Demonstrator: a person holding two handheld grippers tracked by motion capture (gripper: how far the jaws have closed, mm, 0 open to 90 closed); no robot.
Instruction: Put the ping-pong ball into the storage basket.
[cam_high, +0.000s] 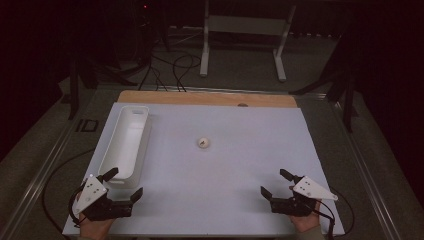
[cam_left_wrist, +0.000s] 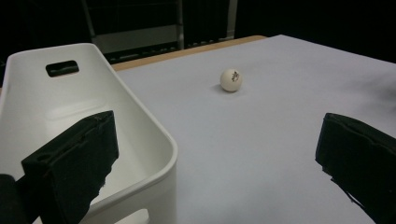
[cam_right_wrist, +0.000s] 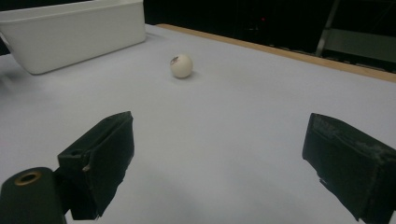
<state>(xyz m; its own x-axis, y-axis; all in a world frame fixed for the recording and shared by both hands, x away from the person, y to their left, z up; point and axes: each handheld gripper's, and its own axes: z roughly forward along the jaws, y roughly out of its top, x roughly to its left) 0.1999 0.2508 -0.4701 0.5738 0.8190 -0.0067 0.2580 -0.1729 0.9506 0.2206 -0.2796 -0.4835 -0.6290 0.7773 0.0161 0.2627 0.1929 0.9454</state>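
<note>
1. The small white ball with a dark printed mark (cam_high: 203, 143) lies alone near the middle of the pale-covered bench (cam_high: 240, 200), well apart from both tools.
2. The long white plastic bin with a handle slot (cam_high: 125, 142) stands along the left side, apparently empty.
3. The left tool (cam_high: 124, 186) hovers at the bin's near end, jaws wide apart and holding nothing; in the left gripper view one jaw overlaps the bin's rim.
4. The right tool (cam_high: 276, 182) sits near the front right corner, jaws spread wide and empty.
5. Risk: the ball is round and light, so one jaw touching it first would likely send it rolling off.
6. Risk: swinging the left tool out could clip the bin's rim and shove it.
7. Risk: a pinch off the ball's middle may squirt it out.
</note>
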